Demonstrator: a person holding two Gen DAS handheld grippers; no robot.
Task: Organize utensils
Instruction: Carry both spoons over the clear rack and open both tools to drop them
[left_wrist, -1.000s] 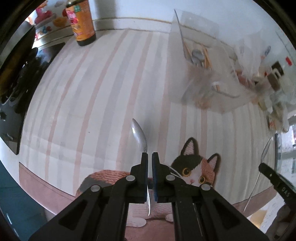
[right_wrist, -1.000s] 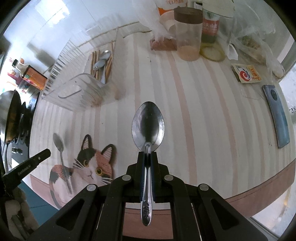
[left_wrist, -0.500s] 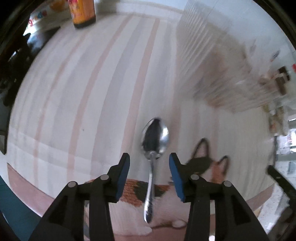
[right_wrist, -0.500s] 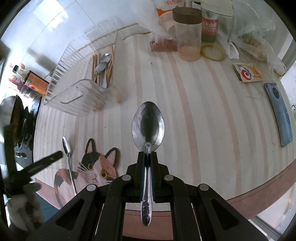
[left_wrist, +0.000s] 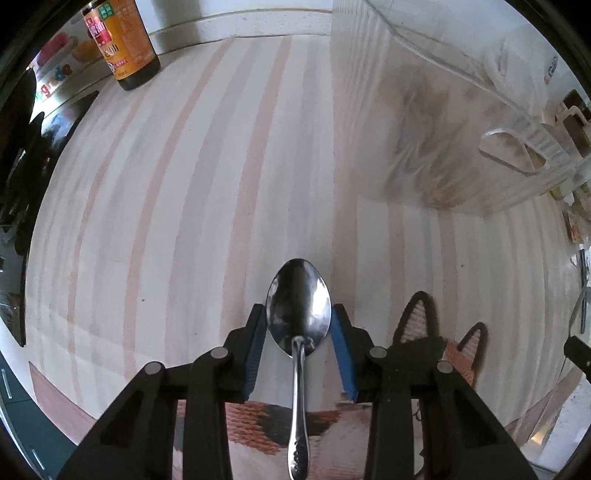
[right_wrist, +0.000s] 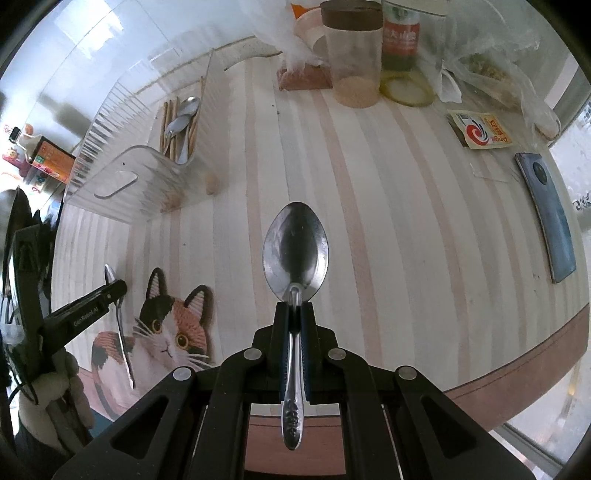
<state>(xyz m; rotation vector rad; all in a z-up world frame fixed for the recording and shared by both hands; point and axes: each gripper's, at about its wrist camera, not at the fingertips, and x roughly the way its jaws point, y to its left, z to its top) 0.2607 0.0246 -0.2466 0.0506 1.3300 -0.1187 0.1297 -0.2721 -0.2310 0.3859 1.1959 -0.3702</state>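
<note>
My left gripper (left_wrist: 299, 314) is open, its blue pads either side of a steel spoon (left_wrist: 298, 325) that lies with its handle on the cat-shaped mat (left_wrist: 421, 339) and its bowl on the striped table. That spoon (right_wrist: 120, 325) and the left gripper (right_wrist: 110, 290) also show in the right wrist view. My right gripper (right_wrist: 294, 306) is shut on a second steel spoon (right_wrist: 295, 251), held above the table with the bowl forward. A clear ribbed utensil bin (right_wrist: 125, 184) holds spoons and chopsticks (right_wrist: 181, 122).
A brown sauce bottle (left_wrist: 122, 40) stands at the back left, a dark stove (left_wrist: 22, 155) at the left edge. In the right wrist view, a jar (right_wrist: 356, 55), a bottle (right_wrist: 400, 33), bags, a packet (right_wrist: 480, 129) and a phone (right_wrist: 545, 210) sit at the back and right.
My left gripper opened from shut and moved forward, so its pads now flank the spoon's bowl on the mat. The right gripper still holds its spoon, nearly unmoved.
</note>
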